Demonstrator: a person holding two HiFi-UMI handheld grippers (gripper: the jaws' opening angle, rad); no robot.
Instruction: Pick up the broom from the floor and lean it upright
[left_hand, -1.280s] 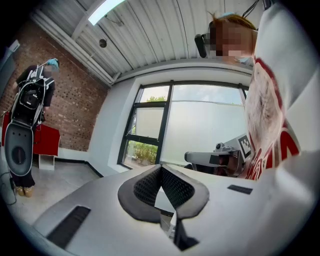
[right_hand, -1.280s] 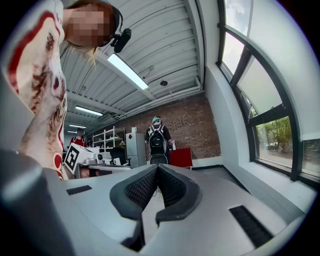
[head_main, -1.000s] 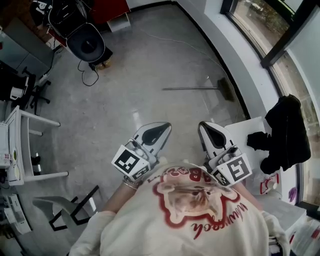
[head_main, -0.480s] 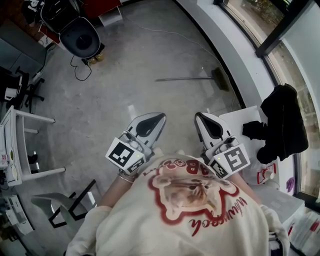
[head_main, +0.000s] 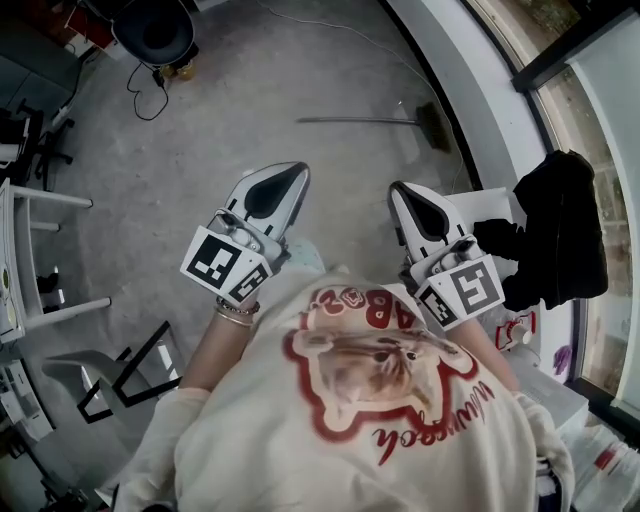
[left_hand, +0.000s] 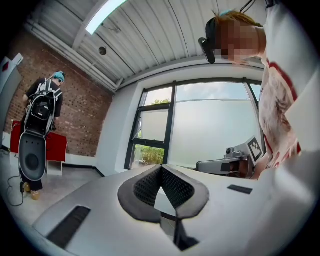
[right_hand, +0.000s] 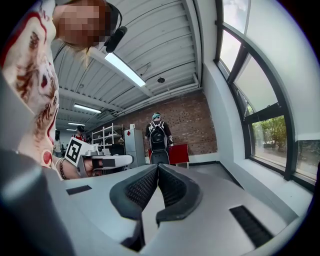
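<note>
Around you it's pretty cluttered: a black jacket (head_main: 560, 230) is heaped on the white table (head_main: 497, 205) at your right, and a white desk (head_main: 60, 197) stands on the grey floor (head_main: 200, 160) off to your left. Far back, someone with a backpack (right_hand: 158, 134) stands by the red cabinet (right_hand: 181, 152) against the brick wall (right_hand: 187, 122).

The floor (head_main: 250, 90) looks like smooth grey stone, a bit shiny. The left gripper (head_main: 298, 170) and right gripper (head_main: 396, 190) have smooth matt plastic shells and bumpy black pads (left_hand: 176, 186).
</note>
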